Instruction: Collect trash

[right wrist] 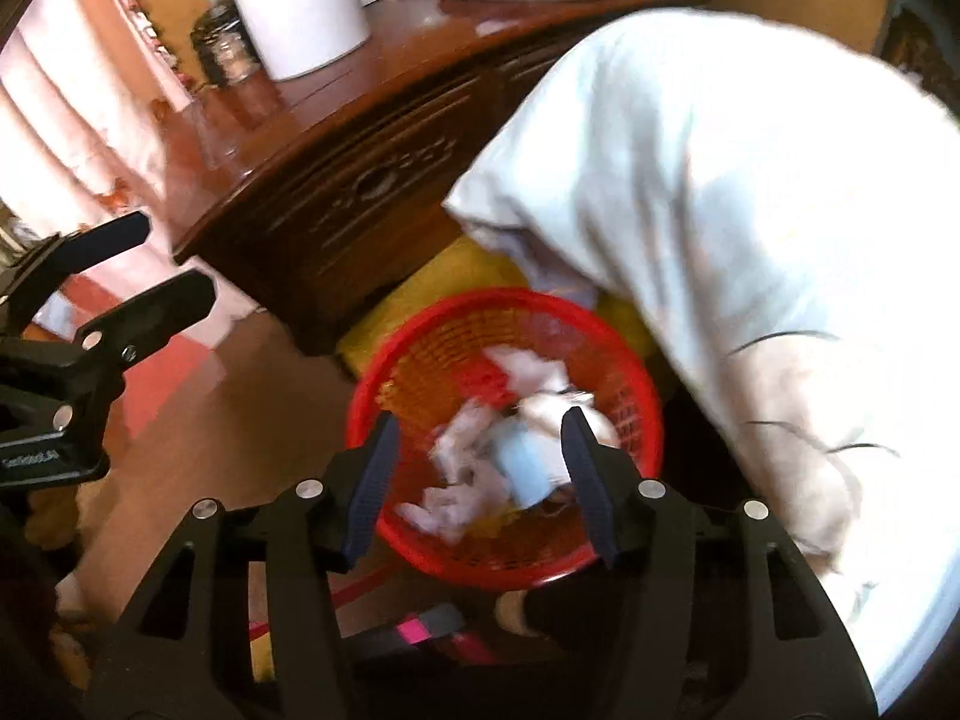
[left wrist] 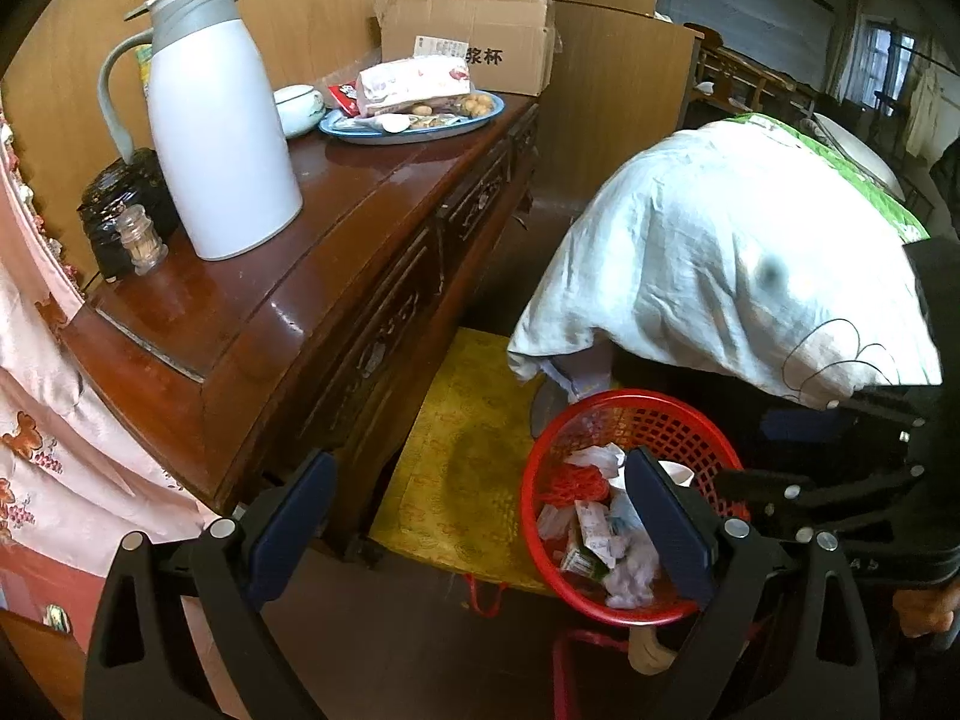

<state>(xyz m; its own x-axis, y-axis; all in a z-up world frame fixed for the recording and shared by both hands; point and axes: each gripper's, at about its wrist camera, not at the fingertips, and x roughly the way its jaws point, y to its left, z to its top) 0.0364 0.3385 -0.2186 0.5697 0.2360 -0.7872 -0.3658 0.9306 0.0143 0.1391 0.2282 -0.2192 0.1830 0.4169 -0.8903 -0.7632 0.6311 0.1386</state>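
Hovering right hand-held gripper (right wrist: 480, 480), jaws apart | red basket (right wrist: 420, 354) upright | trash (right wrist: 468, 468) blurred, axis unclear

Your left wrist camera sits back from the red basket (left wrist: 606, 591), looking steeply down past the corner of the wooden sideboard (left wrist: 336, 306), whose top with the white jug (left wrist: 219, 138) runs away to upper left. Your right wrist camera hangs closer, almost over the basket (right wrist: 414, 372), tilted more steeply down, and its picture is blurred. Both views share the basket, the sideboard front, the yellow mat (left wrist: 468, 462) and the white draped cloth (left wrist: 720, 264) at right. Each camera catches the other gripper at its frame edge.
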